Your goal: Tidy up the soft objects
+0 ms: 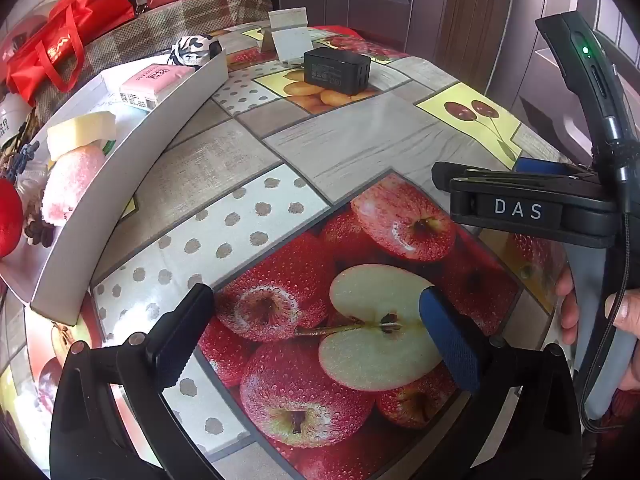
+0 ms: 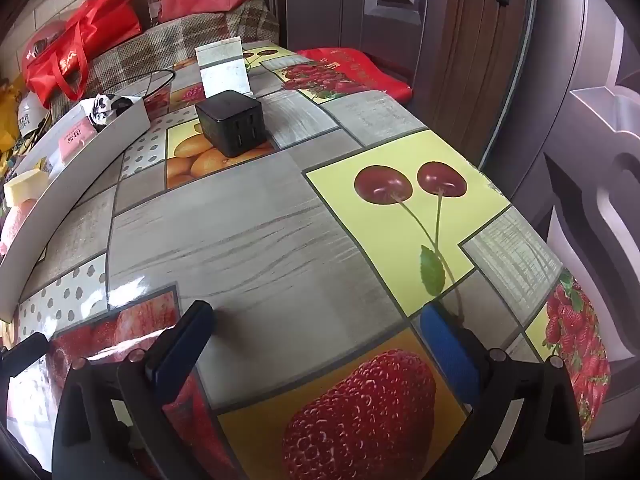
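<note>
A white tray point(image 1: 132, 156) along the table's left side holds soft things: a yellow sponge point(image 1: 82, 132), a pink fluffy cloth point(image 1: 70, 184), a pink tissue pack point(image 1: 154, 80), a black-and-white cloth point(image 1: 192, 50) and something red point(image 1: 8, 224) at the near end. My left gripper point(image 1: 316, 320) hovers open over the apple print, right of the tray, with nothing between its fingers. My right gripper point(image 2: 316, 320) is also open and empty, above the grey and strawberry patches. It appears from the side in the left wrist view, right gripper point(image 1: 480, 188), held by a hand point(image 1: 568, 304).
A black charger block point(image 2: 232, 122) and a white card stand point(image 2: 224, 68) sit at the far end of the fruit-print tablecloth point(image 2: 280, 220). Red bags point(image 2: 72, 52) lie on a plaid surface behind. A red cushion point(image 2: 352, 72) and a dark door point(image 2: 460, 40) are to the right.
</note>
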`<state>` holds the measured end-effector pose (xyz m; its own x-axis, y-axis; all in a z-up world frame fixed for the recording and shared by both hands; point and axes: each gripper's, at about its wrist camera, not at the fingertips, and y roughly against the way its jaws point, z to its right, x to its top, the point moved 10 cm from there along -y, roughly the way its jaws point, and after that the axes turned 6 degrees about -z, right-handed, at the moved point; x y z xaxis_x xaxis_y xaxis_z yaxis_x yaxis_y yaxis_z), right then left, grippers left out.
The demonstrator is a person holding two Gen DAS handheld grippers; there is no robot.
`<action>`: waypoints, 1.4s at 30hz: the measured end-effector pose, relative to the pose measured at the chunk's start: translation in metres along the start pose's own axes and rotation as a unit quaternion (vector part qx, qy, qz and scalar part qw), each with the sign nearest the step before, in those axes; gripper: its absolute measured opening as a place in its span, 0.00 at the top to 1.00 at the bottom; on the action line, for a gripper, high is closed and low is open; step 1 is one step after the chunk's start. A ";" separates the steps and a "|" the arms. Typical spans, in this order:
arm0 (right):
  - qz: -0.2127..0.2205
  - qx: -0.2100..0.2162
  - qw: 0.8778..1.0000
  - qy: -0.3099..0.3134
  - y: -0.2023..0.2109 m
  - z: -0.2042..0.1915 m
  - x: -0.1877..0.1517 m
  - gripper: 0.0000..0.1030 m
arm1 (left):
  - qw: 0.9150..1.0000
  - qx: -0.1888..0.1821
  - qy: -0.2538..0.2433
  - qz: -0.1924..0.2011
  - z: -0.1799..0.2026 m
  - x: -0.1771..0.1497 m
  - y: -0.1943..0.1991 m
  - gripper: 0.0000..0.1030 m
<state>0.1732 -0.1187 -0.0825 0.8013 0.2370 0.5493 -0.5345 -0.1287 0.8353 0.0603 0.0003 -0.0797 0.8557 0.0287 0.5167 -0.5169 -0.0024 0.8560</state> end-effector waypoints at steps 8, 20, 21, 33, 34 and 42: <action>-0.001 0.001 1.000 -0.001 0.002 0.003 0.001 0.00 | 1.000 -0.002 0.001 0.000 0.000 0.000 0.000 0.00; 0.000 0.004 1.000 0.002 0.004 0.001 -0.002 0.00 | 1.000 -0.002 0.001 0.000 0.000 0.000 0.000 0.00; 0.000 0.005 1.000 0.002 0.004 0.001 -0.002 0.00 | 1.000 -0.002 0.001 0.000 0.000 0.000 0.000 0.00; 0.003 0.012 1.000 0.011 -0.006 -0.008 0.011 0.00 | 1.000 -0.002 0.001 0.000 0.000 0.000 0.000 0.00; 0.003 0.010 1.000 0.013 -0.007 -0.009 0.012 0.00 | 1.000 -0.002 0.001 0.000 0.000 0.000 0.000 0.00; 0.005 0.012 1.000 0.014 -0.004 -0.007 0.009 0.00 | 1.000 -0.002 0.001 0.000 0.000 0.000 0.000 0.01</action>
<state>0.1805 -0.1090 -0.0813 0.7887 0.2618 0.5562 -0.5346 -0.1546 0.8308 0.0603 0.0001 -0.0798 0.8560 0.0309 0.5161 -0.5164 0.0016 0.8564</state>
